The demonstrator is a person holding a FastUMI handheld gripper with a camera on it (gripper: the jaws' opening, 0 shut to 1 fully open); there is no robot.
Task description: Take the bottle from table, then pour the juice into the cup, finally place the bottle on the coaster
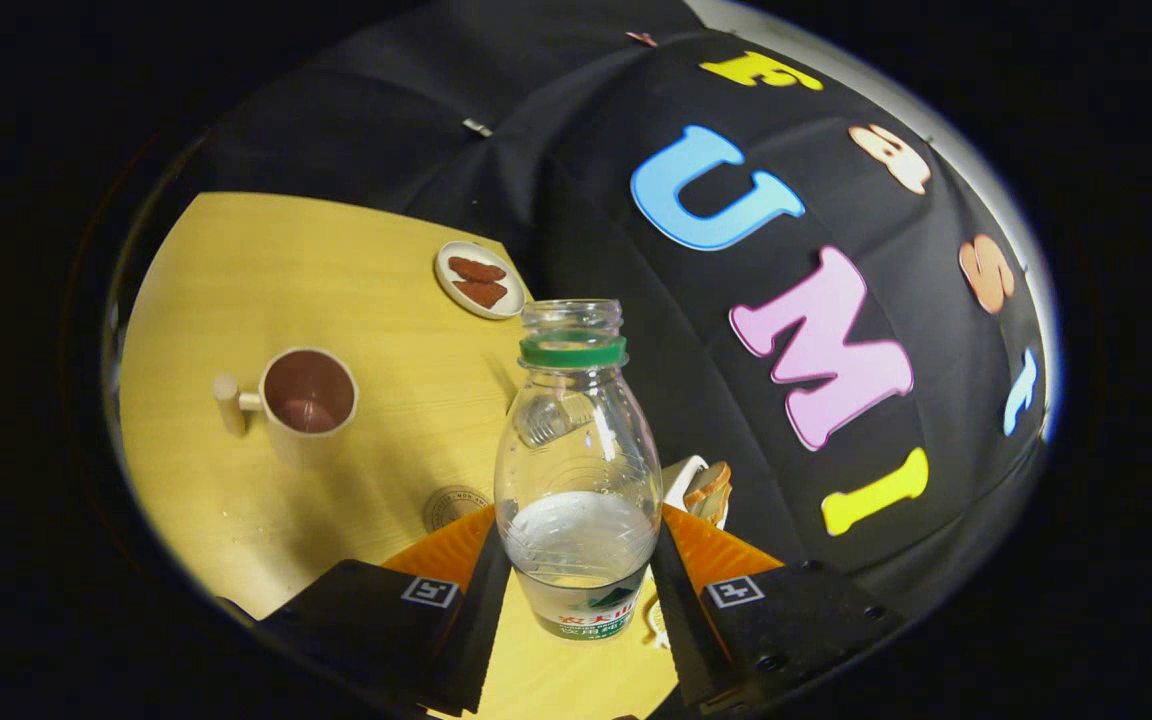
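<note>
Your gripper [581,590] had its jaws pinching the bottle [578,470], one finger pressed on each side of its lower body. The bottle was clear plastic, uncapped, with a green ring round the neck, and it stood upright between the fingers, lifted clear of the counter [236,290]. A little pale liquid sat in its lower part. Its label [591,615] carried red and green print beneath a small green mountain shape; the characters were too small and curved for you to read.

Beyond the left finger, a round coaster [454,505] with faint ring lettering lay on the counter, unreadable. Farther off stood the cup [306,395], handle pointing away from the bottle. A small plate [479,280] with two brown pieces lay near the counter's far edge. Just right of the bottle sat another dish holding bread-like slices [708,485].
</note>
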